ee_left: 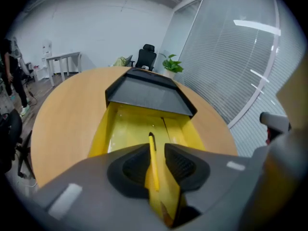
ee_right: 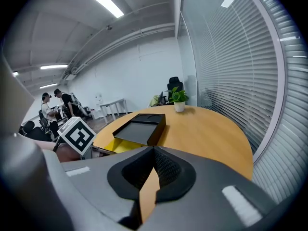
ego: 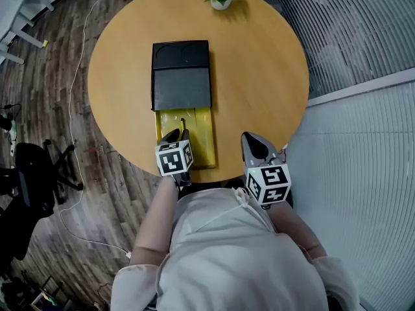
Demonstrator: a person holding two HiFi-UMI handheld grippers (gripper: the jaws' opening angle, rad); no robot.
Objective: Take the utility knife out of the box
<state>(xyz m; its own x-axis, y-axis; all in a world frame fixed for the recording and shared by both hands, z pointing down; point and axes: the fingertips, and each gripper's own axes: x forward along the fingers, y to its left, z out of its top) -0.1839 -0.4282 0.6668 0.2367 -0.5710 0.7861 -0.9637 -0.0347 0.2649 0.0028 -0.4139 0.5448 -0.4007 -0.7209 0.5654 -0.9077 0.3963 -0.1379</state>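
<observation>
Utility knife (ee_left: 152,160) is seen lying in the yellow tray (ego: 206,141) drawn out of the black box (ego: 181,73), long axis along the tray's length. Left gripper (ego: 177,135) is held over the tray's near end, jaws apart, knife lined up in the gap, no pad contact seen. Right gripper (ee_right: 154,154) is parked right of the tray, jaws closed, empty. Left is judged nearer. No readable print is found, only the cube markers.

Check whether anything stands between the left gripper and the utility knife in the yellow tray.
Nothing visible does. The slim yellow utility knife lies in the pulled-out yellow tray, between the open jaws of the left gripper. The black rectangular box covers only the tray's far end, beyond the knife.
</observation>
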